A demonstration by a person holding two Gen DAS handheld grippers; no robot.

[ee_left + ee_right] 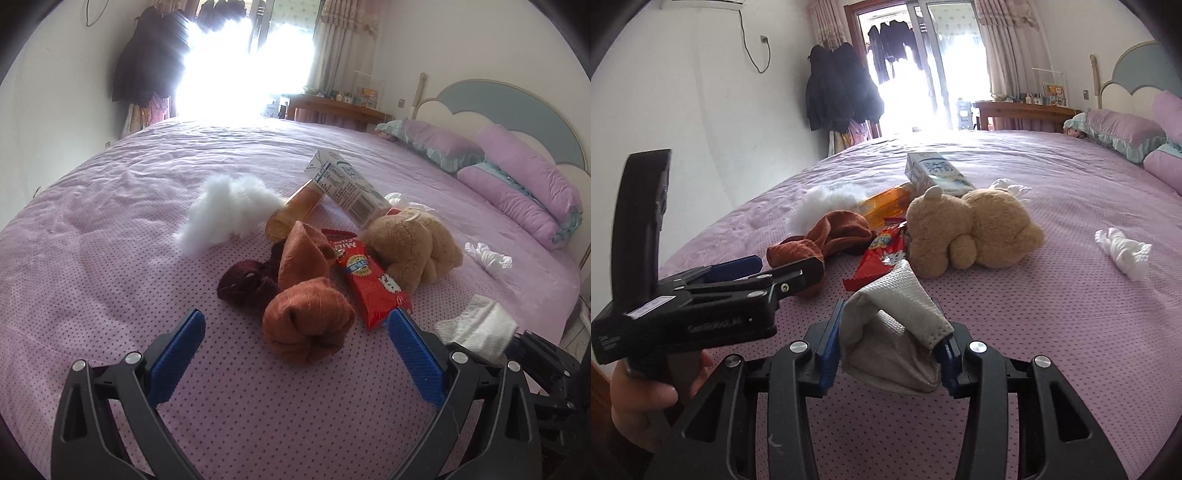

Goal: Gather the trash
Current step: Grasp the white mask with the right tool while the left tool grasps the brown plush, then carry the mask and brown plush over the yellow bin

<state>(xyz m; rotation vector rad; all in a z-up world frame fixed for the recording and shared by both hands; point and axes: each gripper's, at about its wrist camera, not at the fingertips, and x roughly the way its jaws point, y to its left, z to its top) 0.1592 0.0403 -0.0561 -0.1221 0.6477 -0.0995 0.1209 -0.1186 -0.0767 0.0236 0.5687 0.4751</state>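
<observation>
My right gripper [892,345] is shut on a crumpled white paper towel [894,332], held just above the bed; the towel also shows in the left wrist view [476,328]. My left gripper [295,332] is open and empty, hovering just short of a rolled orange-brown sock [308,325]. A red snack wrapper [369,280] lies beside the sock. A white milk carton [347,188], an orange wrapper [295,210], a white fluff clump [229,214] and another crumpled tissue [1124,253] lie on the bed.
A tan teddy bear [971,230], a dark maroon sock [247,284] and a second orange sock [303,254] sit in the pile on the pink dotted bedsheet [110,258]. Purple pillows [517,184] lie at the right by the headboard.
</observation>
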